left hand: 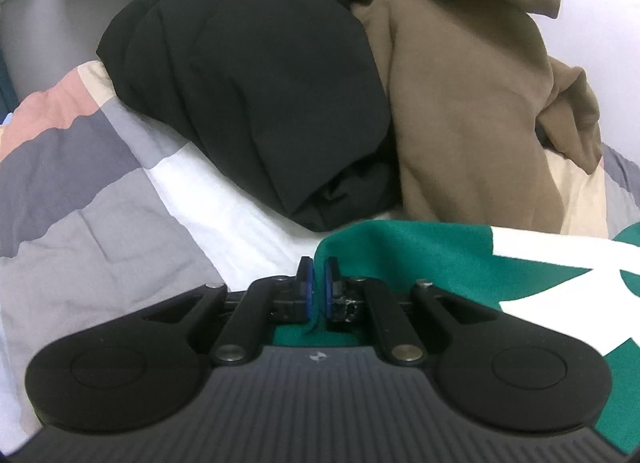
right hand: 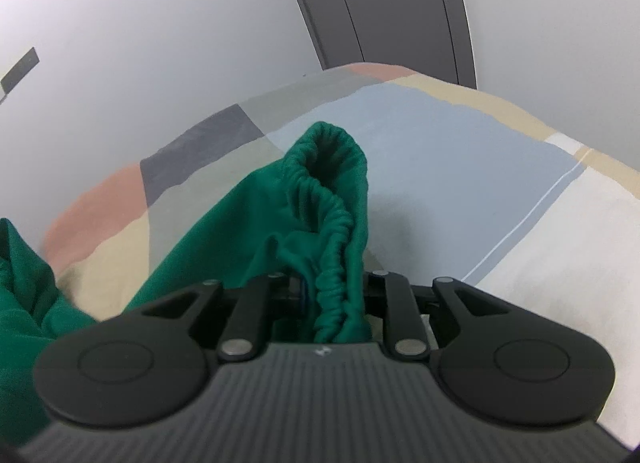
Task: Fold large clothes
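Green garment (left hand: 420,251): edge pinched in left gripper (left hand: 318,283) jaws; elastic hem (right hand: 336,231) clamped in right gripper (right hand: 332,295) jaws, over bed (right hand: 440,151).

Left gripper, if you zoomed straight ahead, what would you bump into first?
Probably the black garment, piled on the bed just ahead of the left gripper, which is shut on the green garment. Depth is hard to judge, so that is a guess.

Matt green garment (right hand: 240,231) cloth (ribbed cuff (right hand: 336,199)); quilted bedcover (left hand: 100,223).
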### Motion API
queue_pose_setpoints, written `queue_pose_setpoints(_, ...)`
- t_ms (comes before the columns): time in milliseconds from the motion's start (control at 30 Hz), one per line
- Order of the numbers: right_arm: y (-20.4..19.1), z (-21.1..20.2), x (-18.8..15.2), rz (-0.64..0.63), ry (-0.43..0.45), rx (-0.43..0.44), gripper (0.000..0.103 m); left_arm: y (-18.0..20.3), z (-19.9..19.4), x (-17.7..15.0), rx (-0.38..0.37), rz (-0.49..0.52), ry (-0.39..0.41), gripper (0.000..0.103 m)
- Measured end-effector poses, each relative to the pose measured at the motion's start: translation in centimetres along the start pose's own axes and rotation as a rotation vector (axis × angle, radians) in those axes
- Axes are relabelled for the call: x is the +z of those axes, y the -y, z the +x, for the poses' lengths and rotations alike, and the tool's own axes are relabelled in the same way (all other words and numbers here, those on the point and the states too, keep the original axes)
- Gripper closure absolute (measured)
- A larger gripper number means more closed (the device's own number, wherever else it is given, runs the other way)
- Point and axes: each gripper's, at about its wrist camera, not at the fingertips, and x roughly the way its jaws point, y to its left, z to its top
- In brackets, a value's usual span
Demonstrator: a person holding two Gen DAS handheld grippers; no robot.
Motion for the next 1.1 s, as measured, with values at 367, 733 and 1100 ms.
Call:
queue_pose_setpoints(367,-1.9,-6.2,0.5,-0.035,0.026,-0.016,0.036,1.1,-5.4,-0.6,-0.035,0.051,0.039,0.038)
queue_pose_setpoints(733,-6.9,-15.4,-0.5,-0.138,0.111,0.116,0.021,5.3,-15.8,-3.7,-0.281,0.163,0.138,0.036)
queue_pose_setpoints(1100,-16.0,-21.6,-6.1,-0.359,0.043,0.394,0.021,8.7,-22.6,-9.3,-0.53,0.255,0.147,0.036)
